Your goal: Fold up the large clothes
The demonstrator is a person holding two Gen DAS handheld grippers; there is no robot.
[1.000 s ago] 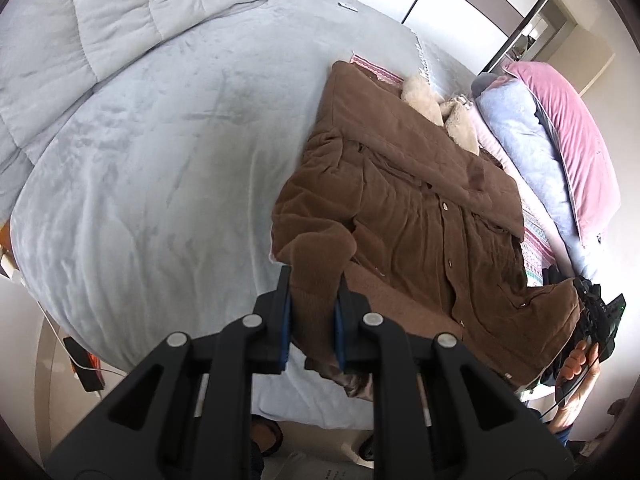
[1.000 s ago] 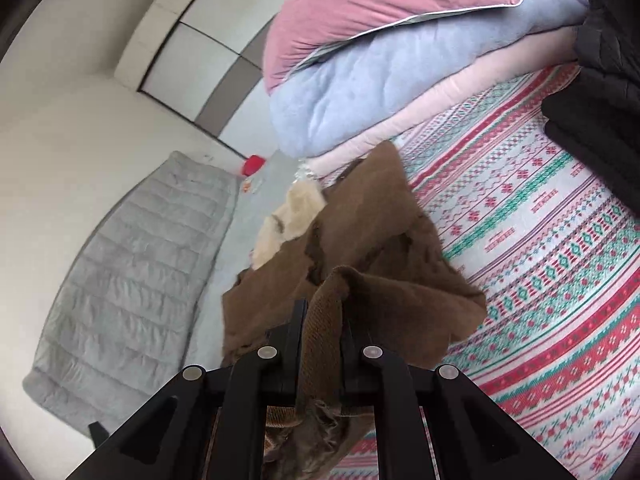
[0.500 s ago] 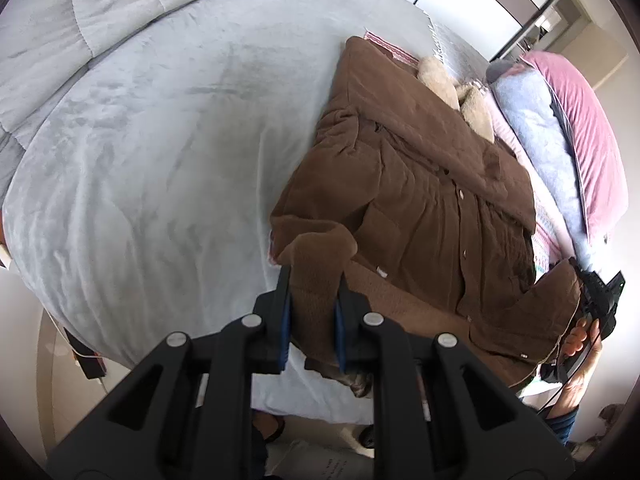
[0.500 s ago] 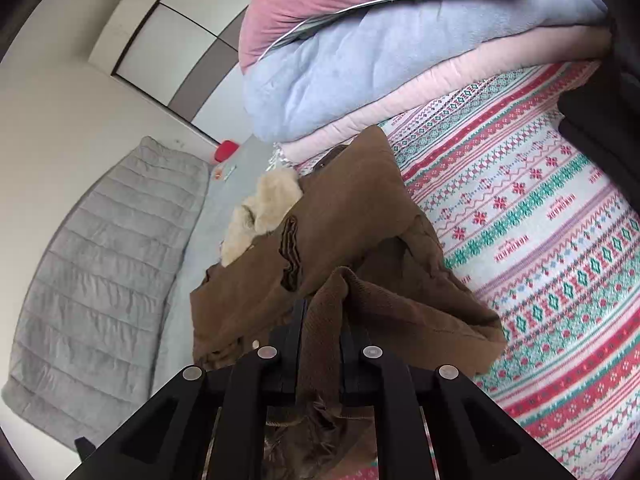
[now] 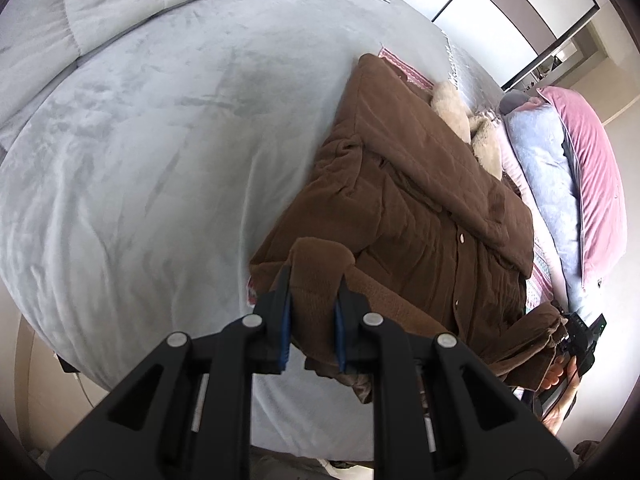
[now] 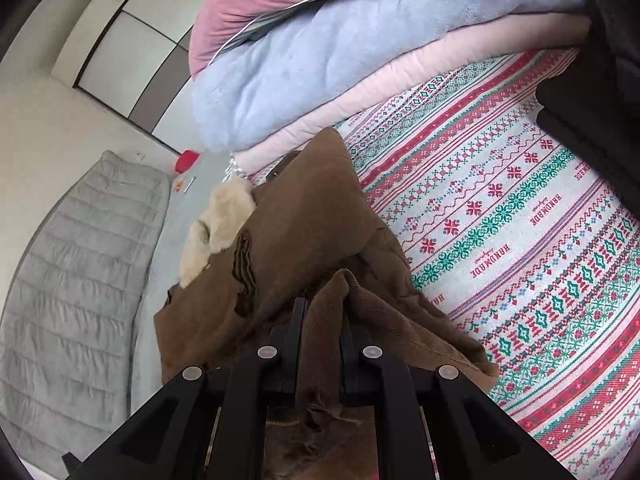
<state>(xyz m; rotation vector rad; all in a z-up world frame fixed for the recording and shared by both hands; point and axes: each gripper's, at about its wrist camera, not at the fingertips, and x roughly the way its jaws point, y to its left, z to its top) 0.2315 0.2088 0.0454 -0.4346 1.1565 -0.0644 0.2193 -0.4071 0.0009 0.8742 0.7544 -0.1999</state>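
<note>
A large brown corduroy coat with a cream fur collar lies buttoned on the bed, collar end far from me. My left gripper is shut on a bunched fold of the coat's hem at its near left corner. In the right wrist view the same brown coat stretches away, fur collar at its far left. My right gripper is shut on a ridge of the hem, which stands up between its fingers. The right gripper also shows at the coat's other hem corner, with a hand on it.
A pale grey blanket covers the left of the bed, a quilted grey duvet beyond it. A red and green patterned cover lies right of the coat. Folded pink and blue bedding is stacked at the head; dark clothes sit far right.
Both grippers have carried the coat's hem forward toward the collar and slightly down. The coat looks larger and closer in both views. Both grips on the hem are unchanged.
</note>
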